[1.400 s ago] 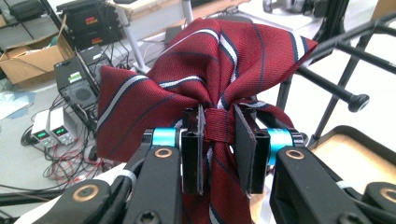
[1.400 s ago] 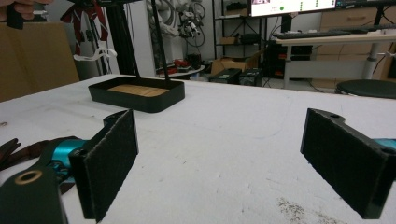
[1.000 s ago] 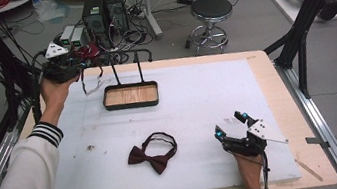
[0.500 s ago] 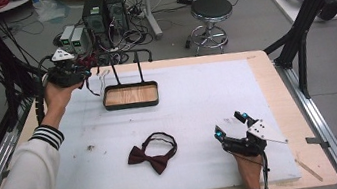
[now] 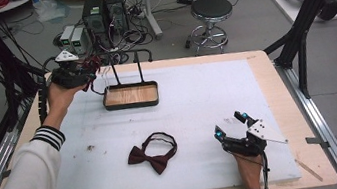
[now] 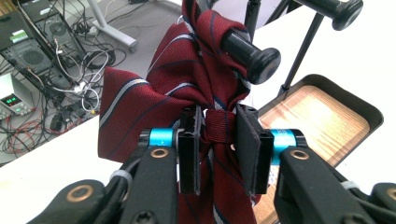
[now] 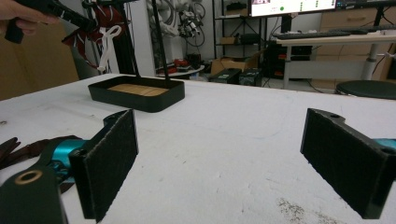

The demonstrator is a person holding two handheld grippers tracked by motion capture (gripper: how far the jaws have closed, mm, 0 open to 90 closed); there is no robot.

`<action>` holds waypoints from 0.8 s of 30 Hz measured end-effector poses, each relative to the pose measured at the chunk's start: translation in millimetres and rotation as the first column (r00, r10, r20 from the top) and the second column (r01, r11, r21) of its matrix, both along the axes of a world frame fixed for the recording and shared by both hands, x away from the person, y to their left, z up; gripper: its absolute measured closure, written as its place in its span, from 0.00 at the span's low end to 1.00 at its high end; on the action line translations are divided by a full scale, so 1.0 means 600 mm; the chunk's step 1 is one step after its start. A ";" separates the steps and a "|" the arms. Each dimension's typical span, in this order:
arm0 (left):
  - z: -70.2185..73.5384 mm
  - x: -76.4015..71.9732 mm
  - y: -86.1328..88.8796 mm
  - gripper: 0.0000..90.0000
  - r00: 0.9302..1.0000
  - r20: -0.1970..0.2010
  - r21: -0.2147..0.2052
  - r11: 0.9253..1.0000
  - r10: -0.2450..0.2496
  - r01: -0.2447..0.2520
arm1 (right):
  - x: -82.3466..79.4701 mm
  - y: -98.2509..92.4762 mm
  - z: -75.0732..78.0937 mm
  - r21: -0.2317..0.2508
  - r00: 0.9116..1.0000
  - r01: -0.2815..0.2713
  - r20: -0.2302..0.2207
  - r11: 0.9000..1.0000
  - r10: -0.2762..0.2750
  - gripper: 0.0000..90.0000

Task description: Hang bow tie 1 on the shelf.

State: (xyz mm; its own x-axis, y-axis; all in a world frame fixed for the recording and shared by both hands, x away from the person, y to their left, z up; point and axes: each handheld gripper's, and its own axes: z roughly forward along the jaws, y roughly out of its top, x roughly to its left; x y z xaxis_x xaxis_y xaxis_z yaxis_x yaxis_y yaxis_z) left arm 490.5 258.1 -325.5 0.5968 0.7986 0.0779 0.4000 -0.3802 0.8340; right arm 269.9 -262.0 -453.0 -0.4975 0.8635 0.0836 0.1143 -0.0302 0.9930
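Note:
My left gripper (image 5: 88, 70) is held up at the table's far left, shut on the knot of a red striped bow tie (image 6: 140, 107). The left gripper view has its jaws (image 6: 218, 140) pinching that knot, with the tie draped against the knobbed end of a black rack arm (image 6: 254, 59). The rack (image 5: 137, 61) stands in a black tray with a wooden floor (image 5: 131, 96). A plain dark red bow tie (image 5: 154, 152) with its strap lies flat on the white mat. To the right of that tie, my right gripper (image 5: 231, 124) rests on the mat, open and holding nothing (image 7: 219, 158).
A white foam mat (image 5: 207, 94) covers the wooden table. The right gripper view has the tray (image 7: 140, 95) ahead, the plain tie (image 7: 23, 149) at its left edge and the other hand with the striped tie (image 7: 100, 21) at top left. A stool (image 5: 211, 10) and computers (image 5: 103, 8) stand beyond the table.
My left gripper has carried the striped bow tie a little to the right, closer to the rack's arm. The right gripper and the plain bow tie have not moved.

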 end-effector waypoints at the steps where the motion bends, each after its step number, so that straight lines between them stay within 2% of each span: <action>1: 0.000 0.000 0.000 0.78 1.000 -0.001 0.002 1.000 0.003 -0.003 | 0.000 0.000 0.000 0.000 1.000 0.000 0.000 1.000 0.000 0.11; 8: -0.001 -0.002 0.004 0.71 1.000 -0.004 -0.013 1.000 0.003 -0.004 | 0.000 0.000 0.000 0.000 1.000 0.000 0.000 1.000 0.000 0.11; 11: 0.000 -0.005 0.006 0.58 1.000 0.009 -0.022 1.000 0.001 -0.001 | 0.000 0.000 0.000 -0.001 1.000 0.000 0.000 1.000 0.000 0.11; 12: 0.000 -0.005 0.008 0.53 1.000 0.017 -0.036 0.999 -0.003 0.004 | 0.000 0.000 0.000 -0.001 1.000 0.000 0.000 1.000 0.000 0.11; 14: -0.001 -0.006 0.009 0.43 1.000 0.018 -0.044 0.999 0.003 -0.003 | 0.000 0.000 0.000 -0.001 1.000 0.000 0.000 1.000 0.000 0.11; 15: -0.001 -0.007 0.010 0.43 1.000 0.020 -0.046 0.999 0.008 -0.007 | 0.000 0.000 0.000 -0.001 1.000 0.000 0.000 1.000 0.000 0.11; 18: -0.003 -0.010 0.017 0.28 0.999 0.035 -0.053 0.998 0.023 -0.021 | 0.000 0.000 0.000 -0.002 1.000 0.000 0.002 1.000 0.000 0.11; 24: -0.008 -0.024 0.034 0.22 0.998 0.070 -0.080 0.997 0.008 -0.002 | 0.000 0.000 0.000 -0.002 1.000 0.000 0.001 1.000 0.000 0.11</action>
